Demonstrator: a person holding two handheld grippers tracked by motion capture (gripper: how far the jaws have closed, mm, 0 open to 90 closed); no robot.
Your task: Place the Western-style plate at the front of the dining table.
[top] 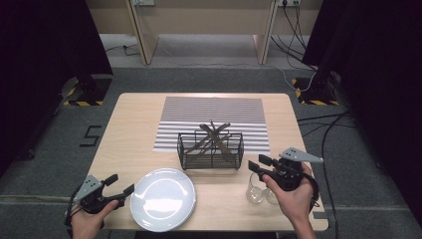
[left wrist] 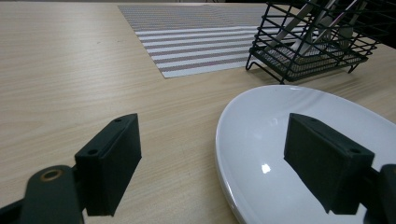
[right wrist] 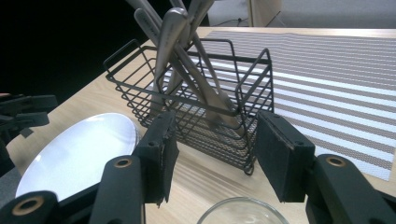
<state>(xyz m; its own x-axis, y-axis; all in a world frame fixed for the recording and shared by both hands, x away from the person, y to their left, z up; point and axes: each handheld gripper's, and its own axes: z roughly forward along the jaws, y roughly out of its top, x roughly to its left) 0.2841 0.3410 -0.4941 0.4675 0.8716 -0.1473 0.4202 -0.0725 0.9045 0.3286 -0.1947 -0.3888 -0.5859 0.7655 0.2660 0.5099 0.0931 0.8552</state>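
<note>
In the high view, the wire basket point(top: 211, 150) stands near the middle of the wooden table point(top: 129, 124), on the near edge of the striped placemat point(top: 211, 119). Its long axis runs across the table from left to right, and metal cutlery point(top: 213, 135) leans crossed inside it, handles fanning upward. The round white plate point(top: 163, 198) lies just in front of the basket and to its left. The left gripper point(top: 122, 185) sits left of the plate, jaws spread wide and empty, aimed toward the plate's rim. The right gripper point(top: 260, 166) hovers just right of the basket, above a clear glass point(top: 255, 192), its jaws apart with nothing between them.

In the left gripper view, the left gripper point(left wrist: 210, 156) has both black pads parted; the glossy plate point(left wrist: 261, 140) lies under the right-hand pad, and the basket point(left wrist: 308, 49) stands beyond the plate at upper right, on the placemat point(left wrist: 196, 42).

In the right gripper view, the right gripper point(right wrist: 215, 149) frames the black mesh-floored basket point(right wrist: 196, 93) straight ahead, near but apart. The brushed-steel cutlery point(right wrist: 182, 56) tilts up and left. The rim of the glass point(right wrist: 240, 212) shows below the pads, and the plate point(right wrist: 74, 154) lies left of the basket.
</note>
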